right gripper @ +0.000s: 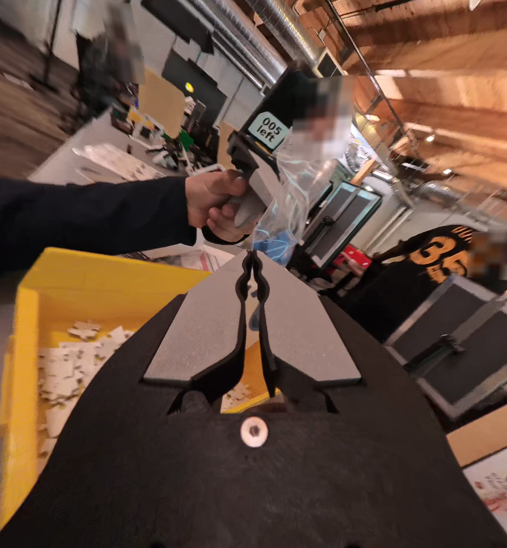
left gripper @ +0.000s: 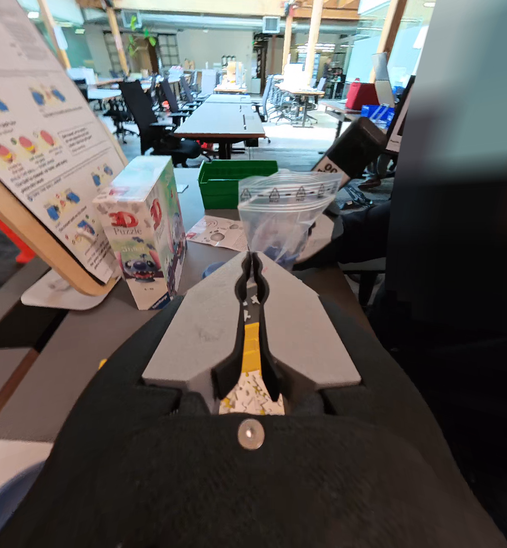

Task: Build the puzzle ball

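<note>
The left gripper (left gripper: 252,257) pinches the clear bag (left gripper: 284,213) of blue pieces by its lower corner, the bag rising straight ahead; the right gripper (right gripper: 252,255) nips its opposite side, above the yellow bin (right gripper: 68,275)

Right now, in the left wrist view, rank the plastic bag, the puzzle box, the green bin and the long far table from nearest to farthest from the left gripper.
1. Plastic bag: at the tips of the left gripper, pinched.
2. Puzzle box: just left, upright.
3. Green bin: behind the bag.
4. Long table: across the room.
</note>
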`<state>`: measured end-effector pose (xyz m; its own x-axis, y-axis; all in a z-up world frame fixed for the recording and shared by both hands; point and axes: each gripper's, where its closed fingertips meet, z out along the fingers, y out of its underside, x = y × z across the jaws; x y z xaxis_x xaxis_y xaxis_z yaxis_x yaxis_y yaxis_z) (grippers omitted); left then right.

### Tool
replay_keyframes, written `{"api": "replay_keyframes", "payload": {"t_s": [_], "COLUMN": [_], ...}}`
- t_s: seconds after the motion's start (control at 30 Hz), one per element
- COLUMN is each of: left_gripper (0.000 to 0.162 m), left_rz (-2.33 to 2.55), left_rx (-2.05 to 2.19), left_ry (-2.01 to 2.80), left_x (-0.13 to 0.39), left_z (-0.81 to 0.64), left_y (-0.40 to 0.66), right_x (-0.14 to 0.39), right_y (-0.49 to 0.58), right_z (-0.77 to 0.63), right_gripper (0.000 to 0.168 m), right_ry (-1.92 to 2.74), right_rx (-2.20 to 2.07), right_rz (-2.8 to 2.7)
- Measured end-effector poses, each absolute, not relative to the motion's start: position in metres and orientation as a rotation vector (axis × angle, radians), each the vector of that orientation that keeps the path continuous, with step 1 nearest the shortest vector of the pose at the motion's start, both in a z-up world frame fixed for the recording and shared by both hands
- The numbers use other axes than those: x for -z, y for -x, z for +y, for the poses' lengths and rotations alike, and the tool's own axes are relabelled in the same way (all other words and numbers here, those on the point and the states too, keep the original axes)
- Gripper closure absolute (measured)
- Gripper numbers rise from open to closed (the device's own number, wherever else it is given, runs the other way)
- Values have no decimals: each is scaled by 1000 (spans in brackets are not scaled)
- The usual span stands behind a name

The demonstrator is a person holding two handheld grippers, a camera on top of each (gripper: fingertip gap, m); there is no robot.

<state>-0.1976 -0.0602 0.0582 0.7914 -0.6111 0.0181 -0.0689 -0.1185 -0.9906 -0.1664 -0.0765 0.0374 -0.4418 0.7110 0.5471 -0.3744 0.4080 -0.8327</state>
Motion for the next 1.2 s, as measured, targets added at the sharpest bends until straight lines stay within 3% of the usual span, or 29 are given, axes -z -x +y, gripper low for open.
{"api": "replay_keyframes", "payload": {"t_s": [0.27, 0.53, 0.77, 0.93, 1.2], "left_gripper": [162, 162, 150, 162, 162], "left_rz": [903, 838, 868, 985, 1091], "left_rx": [318, 286, 254, 268, 234], "left_ry": [1448, 1687, 1846, 1797, 1693], "left_x": [-43, -13, 9, 16, 11], "left_z": [-86, -92, -106, -111, -123], "left_y": [173, 204, 205, 194, 184], "right_x": [-4, 18, 29, 43, 42], "right_y": [170, 179, 185, 180, 164], "right_z": [-114, -106, -99, -114, -133], "right_gripper": [168, 168, 168, 168, 168], "right_ry": [42, -70, -119, -207, -337], "right_rx": [-680, -385, -245, -183, -87], "right_rz": [-1472, -1463, -1444, -1465, -1406]}}
